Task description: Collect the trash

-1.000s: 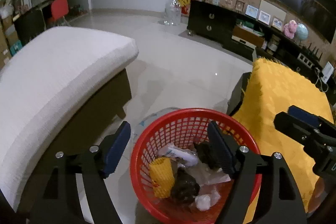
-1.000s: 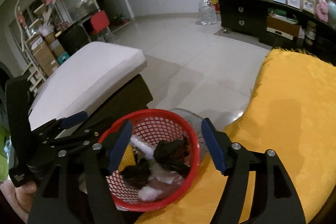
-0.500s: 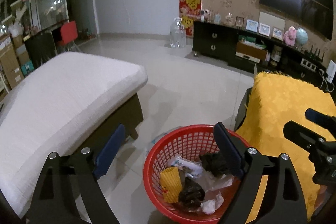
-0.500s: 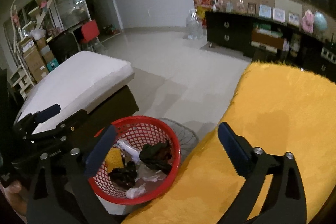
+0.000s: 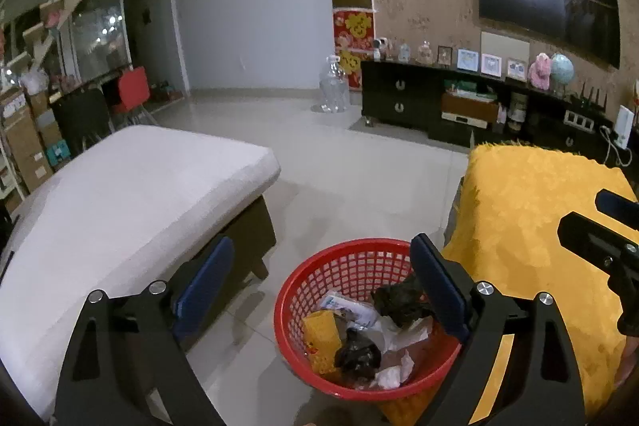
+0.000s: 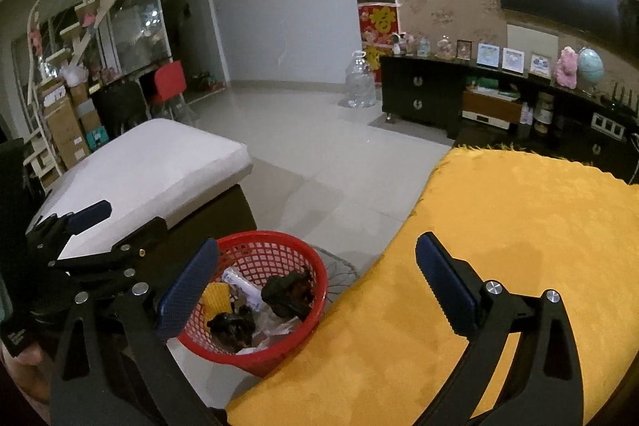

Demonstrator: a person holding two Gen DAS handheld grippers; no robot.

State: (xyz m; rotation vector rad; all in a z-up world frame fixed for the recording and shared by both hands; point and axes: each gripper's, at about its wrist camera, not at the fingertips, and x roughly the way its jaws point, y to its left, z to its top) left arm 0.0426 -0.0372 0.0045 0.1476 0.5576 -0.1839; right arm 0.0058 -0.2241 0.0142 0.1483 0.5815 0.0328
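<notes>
**Red basket of trash between sofa and yellow-covered bench**

The red basket [image 5: 361, 318] stood on the tiled floor [image 5: 351, 178], just beside the yellow cover [image 6: 519, 246] and near the dark base of the white cushion [image 5: 120, 202]. Inside the basket lay a yellow wrapper [image 5: 319, 338], two dark crumpled wads [image 5: 399, 302], white tissue and a small white packet [image 5: 347, 306] whose print was too small to read. The left tool [image 5: 319, 290] hung above the basket, fingers wide apart and holding nothing. The right tool [image 6: 315, 286] hung over the basket's edge toward the cover, fingers likewise spread and unloaded. Beyond the basket, a red-and-gold poster [image 5: 353, 38] bore a character that could not be read.
</notes>
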